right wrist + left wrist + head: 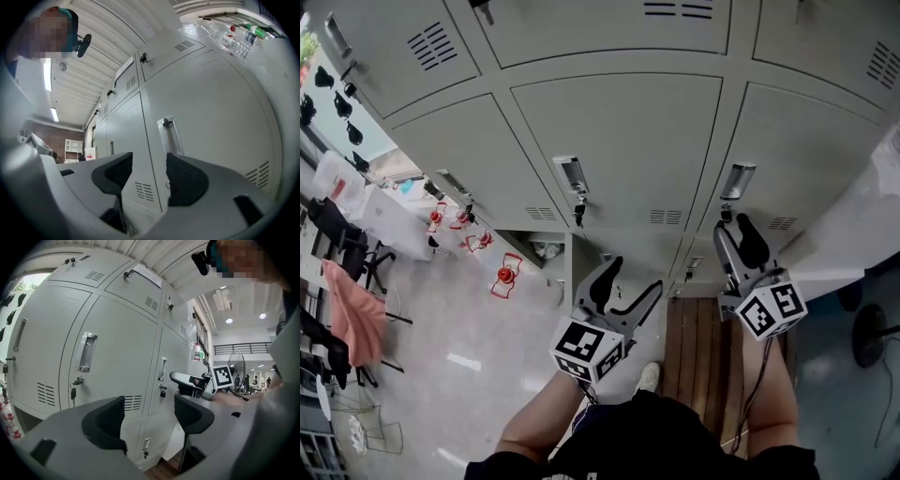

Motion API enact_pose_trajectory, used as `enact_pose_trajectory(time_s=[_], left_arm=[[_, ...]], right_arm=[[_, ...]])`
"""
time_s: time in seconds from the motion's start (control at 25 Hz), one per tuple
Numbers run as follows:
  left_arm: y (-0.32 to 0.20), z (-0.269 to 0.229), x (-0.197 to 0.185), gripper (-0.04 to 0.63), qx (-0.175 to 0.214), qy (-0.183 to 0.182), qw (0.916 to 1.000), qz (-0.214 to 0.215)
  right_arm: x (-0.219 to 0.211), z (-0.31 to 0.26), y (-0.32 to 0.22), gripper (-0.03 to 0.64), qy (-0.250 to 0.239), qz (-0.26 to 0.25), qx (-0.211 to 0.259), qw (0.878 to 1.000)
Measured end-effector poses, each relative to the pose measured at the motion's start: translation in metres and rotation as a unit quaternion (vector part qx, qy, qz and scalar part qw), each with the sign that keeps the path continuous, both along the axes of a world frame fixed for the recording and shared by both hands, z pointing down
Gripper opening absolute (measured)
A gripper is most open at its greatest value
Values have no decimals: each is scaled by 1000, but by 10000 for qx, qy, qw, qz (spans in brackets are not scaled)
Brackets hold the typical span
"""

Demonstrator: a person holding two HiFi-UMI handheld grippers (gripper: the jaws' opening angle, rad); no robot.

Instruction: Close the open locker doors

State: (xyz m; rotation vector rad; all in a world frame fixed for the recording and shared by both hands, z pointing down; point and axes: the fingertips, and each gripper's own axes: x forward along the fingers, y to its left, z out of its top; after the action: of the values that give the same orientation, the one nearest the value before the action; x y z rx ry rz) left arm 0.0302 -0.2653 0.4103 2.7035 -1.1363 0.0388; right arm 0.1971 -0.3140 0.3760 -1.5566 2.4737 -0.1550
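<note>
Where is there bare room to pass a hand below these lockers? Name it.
Free: pale floor between the red objects and the left gripper; wooden floor between it and the right gripper. Crowded: chairs and pink cloth far left.

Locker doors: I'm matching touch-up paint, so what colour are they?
The locker doors are plain light grey; the head view shows them best.

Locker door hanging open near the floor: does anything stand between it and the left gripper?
Nothing visible does. The left gripper, open and empty, hangs just right of the open door, with no object in the gap between them.
</note>
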Motion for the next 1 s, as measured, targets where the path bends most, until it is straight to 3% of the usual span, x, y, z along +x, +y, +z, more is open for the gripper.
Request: enact_pose_trajectory(time_s=[0.24,0.72,1.0], left_arm=[[27,7,-37,341,-99,3,9999,41],[71,40,-161,341,-427,-5,9987,-292],[93,82,-191,341,-762,-113,9968,-208]], right_arm=[[-38,36,33,227,35,81,-446,9990],[-157,87,82,227,18,-80,-1104,9938],[-206,129,111,224,-47,-97,-1503,9886]])
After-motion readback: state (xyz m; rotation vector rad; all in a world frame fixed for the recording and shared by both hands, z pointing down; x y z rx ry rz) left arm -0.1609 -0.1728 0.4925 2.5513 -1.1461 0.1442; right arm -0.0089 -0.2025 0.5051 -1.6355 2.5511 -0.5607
